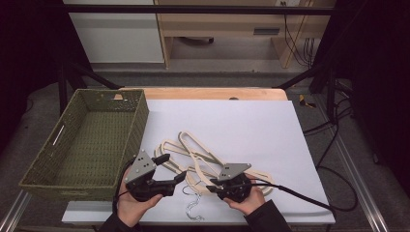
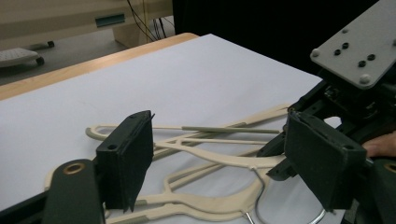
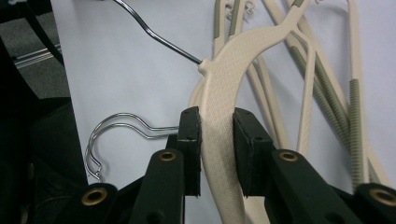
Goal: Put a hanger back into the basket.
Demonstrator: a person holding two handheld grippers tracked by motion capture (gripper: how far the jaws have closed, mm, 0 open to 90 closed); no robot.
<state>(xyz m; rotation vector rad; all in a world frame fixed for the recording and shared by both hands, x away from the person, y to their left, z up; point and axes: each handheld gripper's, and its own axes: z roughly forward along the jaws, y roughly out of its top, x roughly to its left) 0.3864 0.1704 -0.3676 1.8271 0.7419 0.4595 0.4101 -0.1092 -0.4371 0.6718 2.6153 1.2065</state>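
Several beige plastic hangers (image 1: 193,154) lie tangled on the white sheet (image 1: 241,121) near the table's front. My right gripper (image 3: 217,126) is shut on the broad textured arm of one beige hanger (image 3: 229,74), its pads pressing both sides. In the high view the right gripper (image 1: 210,187) sits at the pile's front right. The left gripper (image 1: 181,176) points right toward the pile. Its jaws stand wide apart in the left gripper view, where the left gripper (image 2: 219,135) hangs just above the hangers (image 2: 210,158) with nothing held. Two wire hooks (image 3: 116,126) lie beside the gripped hanger.
A green woven basket (image 1: 140,121) stands at the table's left, with nothing visible inside. Black cables (image 1: 309,198) trail off the right front edge. A bare wooden strip (image 1: 212,93) runs along the far edge.
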